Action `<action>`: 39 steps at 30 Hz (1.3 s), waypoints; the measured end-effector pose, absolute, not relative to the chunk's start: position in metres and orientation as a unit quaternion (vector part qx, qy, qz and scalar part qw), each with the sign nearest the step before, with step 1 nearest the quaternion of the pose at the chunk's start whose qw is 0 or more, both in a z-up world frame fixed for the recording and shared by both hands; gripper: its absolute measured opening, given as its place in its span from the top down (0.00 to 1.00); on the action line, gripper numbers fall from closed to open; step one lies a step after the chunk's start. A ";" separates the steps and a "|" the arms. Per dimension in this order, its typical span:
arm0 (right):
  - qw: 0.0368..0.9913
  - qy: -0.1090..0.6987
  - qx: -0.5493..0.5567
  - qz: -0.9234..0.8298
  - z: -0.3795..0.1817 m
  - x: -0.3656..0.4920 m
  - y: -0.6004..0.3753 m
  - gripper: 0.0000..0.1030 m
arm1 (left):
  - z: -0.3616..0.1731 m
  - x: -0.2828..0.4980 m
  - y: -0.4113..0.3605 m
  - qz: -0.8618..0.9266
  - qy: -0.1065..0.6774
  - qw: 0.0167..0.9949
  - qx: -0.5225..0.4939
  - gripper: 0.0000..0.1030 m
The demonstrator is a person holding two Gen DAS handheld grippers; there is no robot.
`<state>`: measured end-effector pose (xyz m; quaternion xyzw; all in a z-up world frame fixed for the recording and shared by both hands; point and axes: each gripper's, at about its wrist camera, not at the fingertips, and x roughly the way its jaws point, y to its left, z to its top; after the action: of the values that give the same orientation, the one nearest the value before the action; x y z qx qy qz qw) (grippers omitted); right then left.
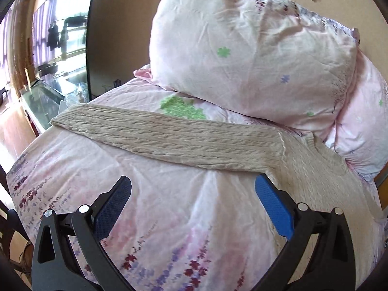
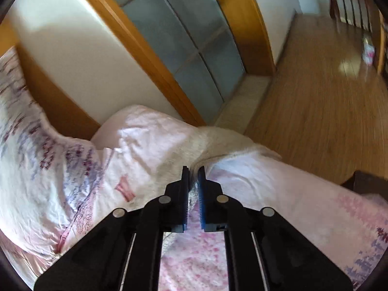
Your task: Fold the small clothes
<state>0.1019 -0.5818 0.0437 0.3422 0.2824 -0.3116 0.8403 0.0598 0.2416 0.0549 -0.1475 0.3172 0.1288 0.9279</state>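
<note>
The left tool (image 1: 192,189) is spread wide, its 2 blue pads well apart and gripping nothing, hovering over the quilt (image 1: 150,194) that covers the bed. Just ahead of it lies the sweater (image 1: 169,138), a beige cable-knit, flat on the quilt. 1 sleeve runs from ahead-left of the tool, where its ribbed cuff sits near the bed's edge, across to ahead-right, where it joins the body of the sweater. The right pad's tip is just beside the lower edge of that sleeve near the shoulder seam; whether it touches cannot be told. Beyond the sleeve, 2 pillows (image 1: 242,48) in the same pale floral print are stacked, the upper one leaning over the lower. To the far left, past the bed, is a glass-topped stand (image 1: 46,97) and a bright window. In the right wrist view, the right tool (image 2: 193,172) has its 2 pads drawn nearly together with a fold of pale knit pinched between them: it grips part of the sweater (image 2: 223,143), which rises from the tips and drapes ahead and to the right over the quilt (image 2: 278,181). This view is blurred, so the weave is hard to read. Left of the tool a pillow (image 2: 29,150) bulges; ahead stands a wood-framed glass door (image 2: 181,41), and to the right stretches a wooden floor (image 2: 327,97).
</note>
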 end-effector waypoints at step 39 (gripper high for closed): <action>0.928 0.336 0.138 0.079 0.076 0.119 -0.288 0.25 | -0.017 0.081 0.475 0.186 0.253 0.757 -0.572 0.91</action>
<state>0.1191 -0.2876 0.0763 0.1385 0.3360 0.0788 0.9283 0.0811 0.4749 -0.0173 -0.5722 0.2534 0.1863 0.7574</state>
